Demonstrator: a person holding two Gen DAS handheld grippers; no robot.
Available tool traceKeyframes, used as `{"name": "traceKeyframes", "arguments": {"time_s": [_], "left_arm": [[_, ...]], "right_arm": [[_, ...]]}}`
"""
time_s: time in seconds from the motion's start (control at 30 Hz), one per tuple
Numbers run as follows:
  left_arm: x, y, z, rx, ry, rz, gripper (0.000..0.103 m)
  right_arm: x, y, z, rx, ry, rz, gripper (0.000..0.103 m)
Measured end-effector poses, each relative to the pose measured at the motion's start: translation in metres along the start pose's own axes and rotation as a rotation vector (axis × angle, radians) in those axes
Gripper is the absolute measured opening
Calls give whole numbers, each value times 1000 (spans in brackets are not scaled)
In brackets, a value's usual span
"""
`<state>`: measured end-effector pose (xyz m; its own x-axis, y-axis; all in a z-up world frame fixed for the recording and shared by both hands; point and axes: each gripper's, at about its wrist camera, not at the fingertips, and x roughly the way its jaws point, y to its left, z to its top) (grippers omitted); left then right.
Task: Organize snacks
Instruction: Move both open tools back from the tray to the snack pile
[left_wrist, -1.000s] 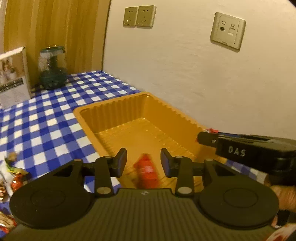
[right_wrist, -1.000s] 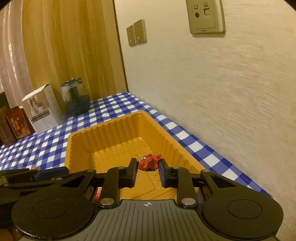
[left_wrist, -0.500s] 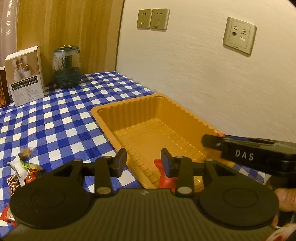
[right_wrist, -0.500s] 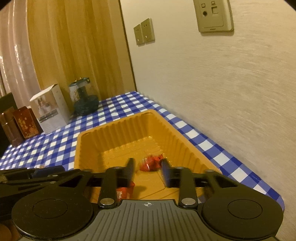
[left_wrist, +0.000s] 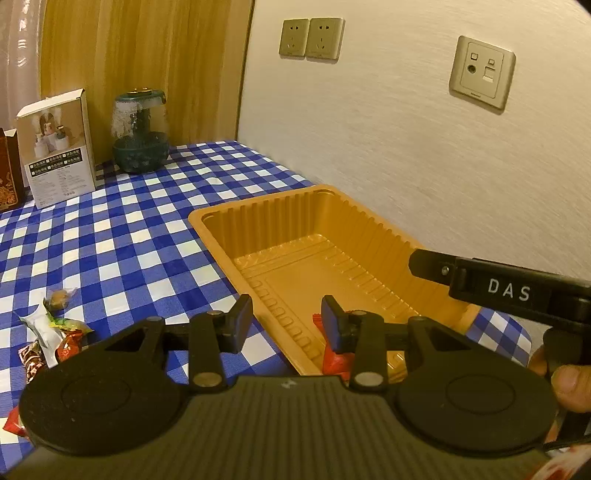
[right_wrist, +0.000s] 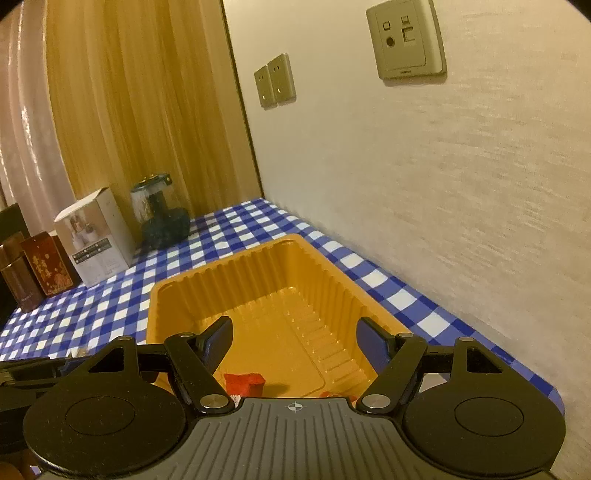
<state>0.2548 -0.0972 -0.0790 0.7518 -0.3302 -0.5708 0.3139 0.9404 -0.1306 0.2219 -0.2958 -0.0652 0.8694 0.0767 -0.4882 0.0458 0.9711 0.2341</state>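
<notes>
An orange plastic tray (left_wrist: 258, 218) (right_wrist: 258, 266) lies on the blue checked tablecloth by the wall. A red wrapped snack (left_wrist: 334, 363) (right_wrist: 243, 382) lies in its near end. A second red snack (right_wrist: 338, 394) barely shows at the bottom edge of the right wrist view. My left gripper (left_wrist: 286, 321) is open and empty over the tray's near left rim. My right gripper (right_wrist: 293, 341) is open wide and empty above the tray's near end; one of its fingers (left_wrist: 436, 266) shows in the left wrist view. Several loose wrapped snacks (left_wrist: 51, 332) lie on the cloth at the left.
A white carton (left_wrist: 55, 147) (right_wrist: 96, 236), a dark green glass jar (left_wrist: 140, 136) (right_wrist: 159, 218) and dark red boxes (right_wrist: 44, 269) stand at the back by the wooden panel. The wall with sockets (left_wrist: 480, 74) runs along the tray's right side.
My right gripper has opened and let its red snack fall into the tray. My left gripper has drawn back left over the tray's near rim, its red snack left inside.
</notes>
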Motion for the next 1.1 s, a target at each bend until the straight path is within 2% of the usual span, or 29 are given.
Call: {"name": "traceKeyframes", "arguments": {"time_s": [0.17, 0.43, 0.7, 1.1], "left_arm": [[-9, 3, -1, -12, -17, 23, 43], [-35, 20, -4, -47, -50, 91, 46], [-74, 57, -14, -102, -70, 184, 52], [-120, 124, -46, -183, -42, 344, 54]], "right_arm": [[-5, 0, 0, -12, -24, -2, 74], [-12, 16, -1, -57, -54, 46, 74], [-22, 54, -9, -125, -54, 145, 74], [-31, 126, -37, -250, -12, 291, 74]]}}
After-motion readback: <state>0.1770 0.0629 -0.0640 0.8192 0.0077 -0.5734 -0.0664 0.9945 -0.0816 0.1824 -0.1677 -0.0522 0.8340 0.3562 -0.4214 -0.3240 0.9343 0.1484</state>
